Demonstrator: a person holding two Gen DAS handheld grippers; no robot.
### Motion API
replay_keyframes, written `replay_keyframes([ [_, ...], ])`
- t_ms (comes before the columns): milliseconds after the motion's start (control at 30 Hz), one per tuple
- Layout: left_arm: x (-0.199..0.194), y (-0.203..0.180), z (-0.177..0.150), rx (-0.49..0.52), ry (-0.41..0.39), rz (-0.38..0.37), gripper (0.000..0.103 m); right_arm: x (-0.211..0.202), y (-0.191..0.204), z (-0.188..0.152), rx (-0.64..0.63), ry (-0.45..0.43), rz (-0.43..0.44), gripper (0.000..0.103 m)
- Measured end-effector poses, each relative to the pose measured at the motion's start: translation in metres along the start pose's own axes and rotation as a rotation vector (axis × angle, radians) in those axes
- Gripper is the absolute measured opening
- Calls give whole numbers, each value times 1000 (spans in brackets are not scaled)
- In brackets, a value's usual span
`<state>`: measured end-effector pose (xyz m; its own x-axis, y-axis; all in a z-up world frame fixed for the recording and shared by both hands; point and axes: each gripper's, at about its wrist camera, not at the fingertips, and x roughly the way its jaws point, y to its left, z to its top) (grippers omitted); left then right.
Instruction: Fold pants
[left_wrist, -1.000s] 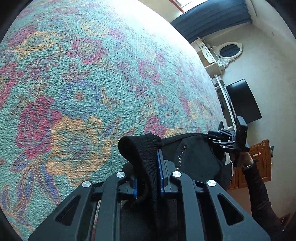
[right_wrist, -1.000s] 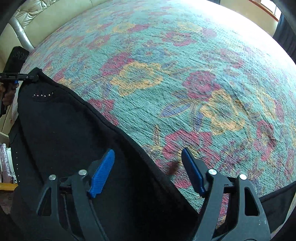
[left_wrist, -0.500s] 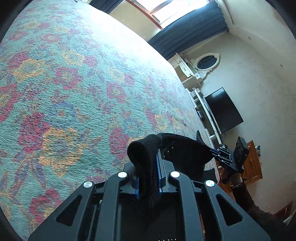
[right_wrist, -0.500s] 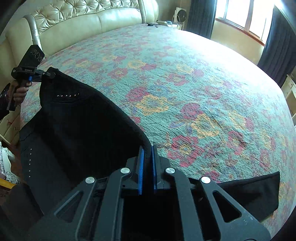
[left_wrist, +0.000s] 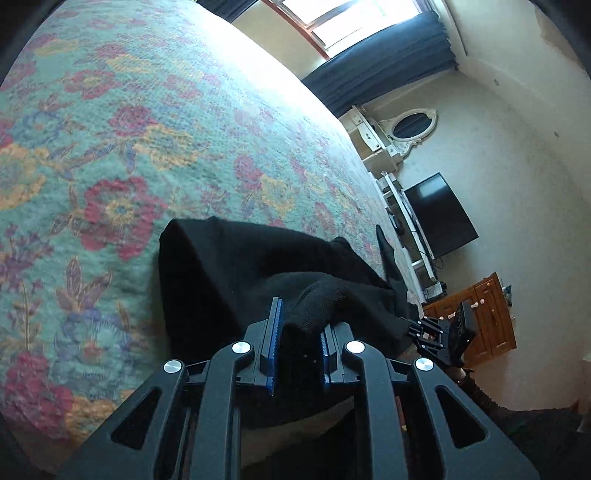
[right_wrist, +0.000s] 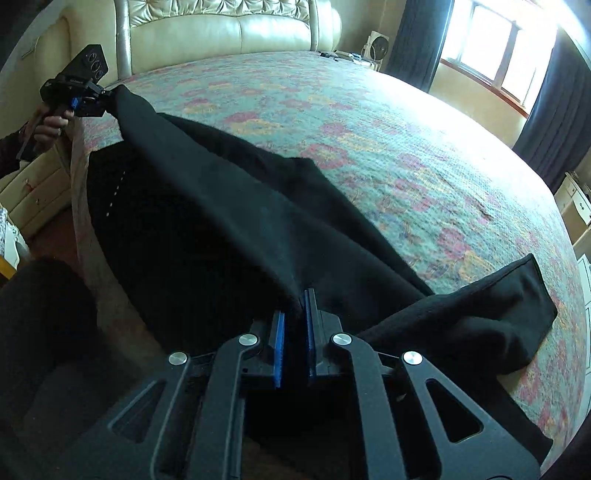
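Note:
Black pants (right_wrist: 229, 206) lie at the near edge of the floral bed (right_wrist: 406, 147), partly hanging over its side. My left gripper (left_wrist: 297, 321) is shut on a bunched end of the pants (left_wrist: 258, 266); it also shows in the right wrist view (right_wrist: 79, 98), holding a lifted corner at the far left. My right gripper (right_wrist: 295, 314) is shut on a fold of the pants near their middle; it shows in the left wrist view (left_wrist: 439, 332) at the bed's edge. A pant leg (right_wrist: 491, 314) lies to the right on the bed.
A cream tufted headboard (right_wrist: 229, 26) stands at the far end. Windows with dark curtains (right_wrist: 550, 122) are at the right. A television (left_wrist: 439, 218), a white dresser with an oval mirror (left_wrist: 410, 127) and a wooden cabinet (left_wrist: 487, 310) line the wall beside the bed.
My right gripper closed from wide open onto the pants. Both grippers lifted and pulled the cloth back towards the bed's near edge, and a fold of cloth now lies over the lower layer.

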<state>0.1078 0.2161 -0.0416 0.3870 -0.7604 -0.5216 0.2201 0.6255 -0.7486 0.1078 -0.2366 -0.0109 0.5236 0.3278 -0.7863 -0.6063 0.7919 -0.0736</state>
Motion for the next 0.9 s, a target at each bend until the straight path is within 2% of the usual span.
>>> replay_keyframes([
  [67,7,5,-14,-7,30,64,21,7,11,-14,4,39,21,9],
  [167,12,13,-31,-36,70,133,27,16,24,-29,-34,71,-1,13],
  [200,10,15,-36,-54,67,146,35,16,25,-32,-24,68,1,16],
  [233,6,17,-41,-73,61,159,40,15,25,-33,-9,68,1,17],
  [300,-6,22,-47,-116,32,204,59,11,25,-33,12,74,12,22],
  [333,-14,25,-51,-145,10,219,61,9,23,-33,30,73,26,26],
  [400,-29,33,-57,-215,-39,223,61,1,18,-33,105,72,79,43],
  [500,-45,28,-65,-314,-109,179,61,-15,7,-33,276,39,185,54],
  [567,-43,16,-68,-347,-138,171,61,-22,-7,-35,426,16,282,54],
  [700,-23,-10,-70,-388,-159,194,61,-23,-32,-45,684,-23,411,54],
  [800,-3,-23,-68,-399,-154,205,61,-16,-38,-54,771,-3,433,54],
  [900,18,-28,-69,-410,-127,257,61,-12,-37,-56,807,12,451,54],
])
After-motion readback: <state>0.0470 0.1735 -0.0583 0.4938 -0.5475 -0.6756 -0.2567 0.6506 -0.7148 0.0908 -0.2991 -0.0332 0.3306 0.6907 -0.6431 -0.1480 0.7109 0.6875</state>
